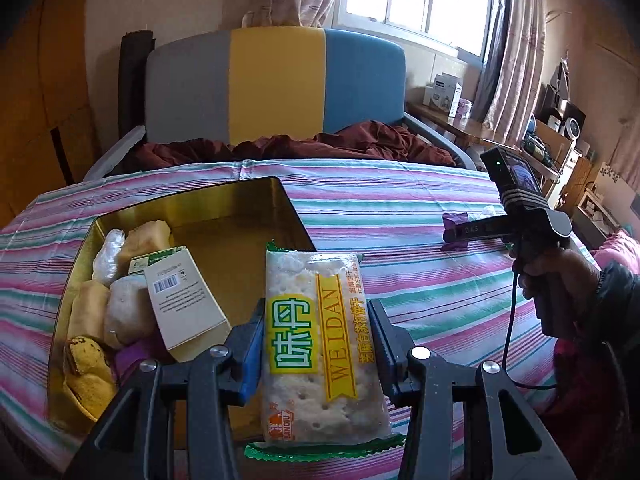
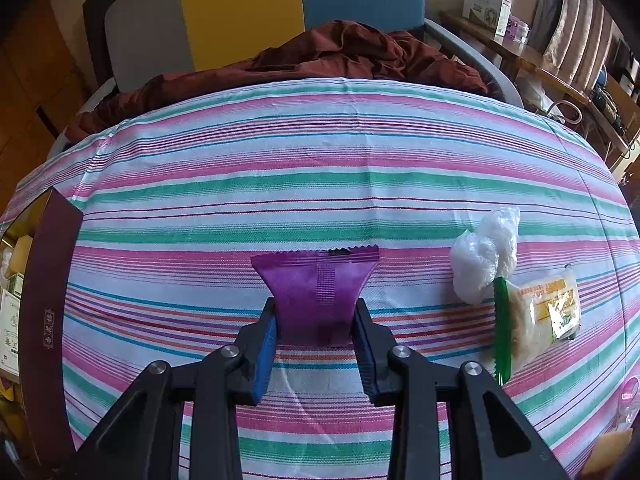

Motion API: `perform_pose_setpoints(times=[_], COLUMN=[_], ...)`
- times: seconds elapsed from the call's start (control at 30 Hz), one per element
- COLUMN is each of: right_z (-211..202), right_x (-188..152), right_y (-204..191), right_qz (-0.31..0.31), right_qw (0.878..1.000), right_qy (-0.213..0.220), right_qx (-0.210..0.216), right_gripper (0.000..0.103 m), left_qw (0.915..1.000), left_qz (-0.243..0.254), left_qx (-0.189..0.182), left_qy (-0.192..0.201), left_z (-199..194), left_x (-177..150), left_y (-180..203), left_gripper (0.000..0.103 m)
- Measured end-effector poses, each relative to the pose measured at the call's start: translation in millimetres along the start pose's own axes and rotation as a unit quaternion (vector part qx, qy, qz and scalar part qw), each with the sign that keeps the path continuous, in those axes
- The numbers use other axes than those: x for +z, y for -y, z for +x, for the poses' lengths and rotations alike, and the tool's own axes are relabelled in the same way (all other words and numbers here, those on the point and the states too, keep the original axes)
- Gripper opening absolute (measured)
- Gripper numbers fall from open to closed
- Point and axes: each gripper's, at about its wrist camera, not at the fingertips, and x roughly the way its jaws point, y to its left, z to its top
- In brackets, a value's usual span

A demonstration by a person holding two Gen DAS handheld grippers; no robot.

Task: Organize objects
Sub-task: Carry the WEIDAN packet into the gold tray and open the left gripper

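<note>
A striped cloth [image 2: 320,184] is covering the table, with a sofa [image 1: 276,88] in grey, yellow and blue panels standing behind it and a dark red blanket [image 1: 360,142] lying crumpled on its seat. A gold-lined tin [image 1: 240,216] is sitting open on the cloth at the left, holding wrapped snacks and a pale carton [image 1: 184,300] that is leaning tilted inside it. The left gripper [image 1: 316,338] is clamping a cracker packet [image 1: 320,344] between its pads, holding it up just beside the tin's right edge. The right gripper [image 2: 316,338] is pinching a purple sachet [image 2: 316,296] by its lower end, with the jaws pressing in on both sides and the sachet's top flaring out above the cloth. To its right, a second cracker packet [image 2: 536,320] with a green edge is lying on the cloth, touching a crumpled clear wrapper [image 2: 484,256] just beyond it.
</note>
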Motion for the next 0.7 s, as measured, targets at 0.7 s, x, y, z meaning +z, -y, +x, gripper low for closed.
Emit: perform_pose_setpoints(times=[0.7], right_z=[0.6], right_x=[-0.5], right_y=[-7.6], right_qz=[-0.021], right_qw=[1.0], right_qy=[-0.002], right_qx=[-0.024], right_gripper=[0.034], left_qw=[0.9897], left_qz=[-0.13], left_qx=[0.059], left_qy=[0.001], left_z=[-43.9], left_x=[-47.6], left_y=[-153.1], left_gripper=[0.047])
